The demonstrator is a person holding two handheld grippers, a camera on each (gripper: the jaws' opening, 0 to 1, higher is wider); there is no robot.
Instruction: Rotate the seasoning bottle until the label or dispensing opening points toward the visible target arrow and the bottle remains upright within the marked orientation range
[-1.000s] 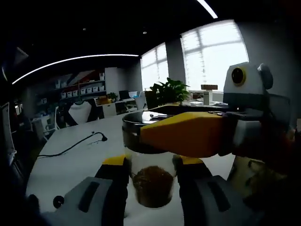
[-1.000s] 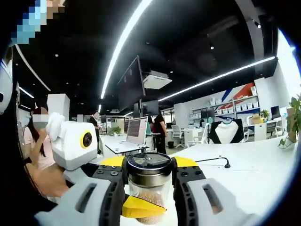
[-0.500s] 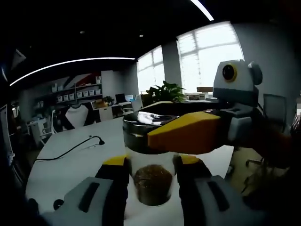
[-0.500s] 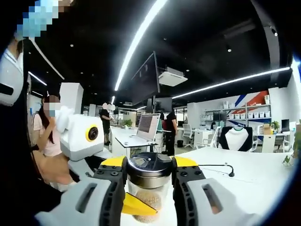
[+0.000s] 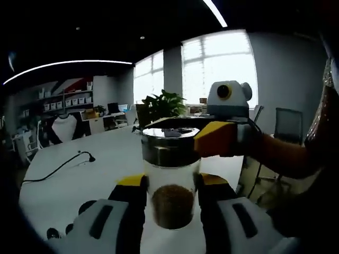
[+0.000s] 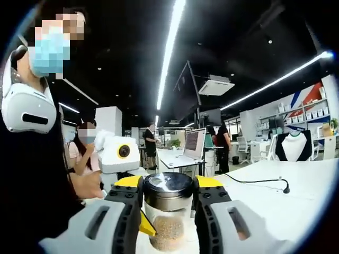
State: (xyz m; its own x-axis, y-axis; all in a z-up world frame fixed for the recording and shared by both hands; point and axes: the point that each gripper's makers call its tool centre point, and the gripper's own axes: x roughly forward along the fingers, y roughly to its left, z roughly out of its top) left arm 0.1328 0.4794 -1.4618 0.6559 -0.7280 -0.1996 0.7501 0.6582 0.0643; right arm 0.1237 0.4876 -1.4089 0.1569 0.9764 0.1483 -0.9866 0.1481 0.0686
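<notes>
Both grippers are sharing the upright seasoning bottle [image 5: 170,180] above the white bench [image 5: 79,180]: left gripper [image 5: 170,193] fingers clamping its glass body, right gripper [image 6: 168,197] fingers pinching the lid, apparently mid-rotation, with turning toward an unseen arrow next.

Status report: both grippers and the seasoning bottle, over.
Left gripper clamped on seasoning bottle at glass body. Right gripper clamped at dark lid. Bottle upright, lifted over white table. No target arrow seen; black cable lies apart.

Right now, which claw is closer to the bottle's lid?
Right. The right claw clamps the lid itself; the left claw clamps the bottle lower down, beside the seasoning.
</notes>
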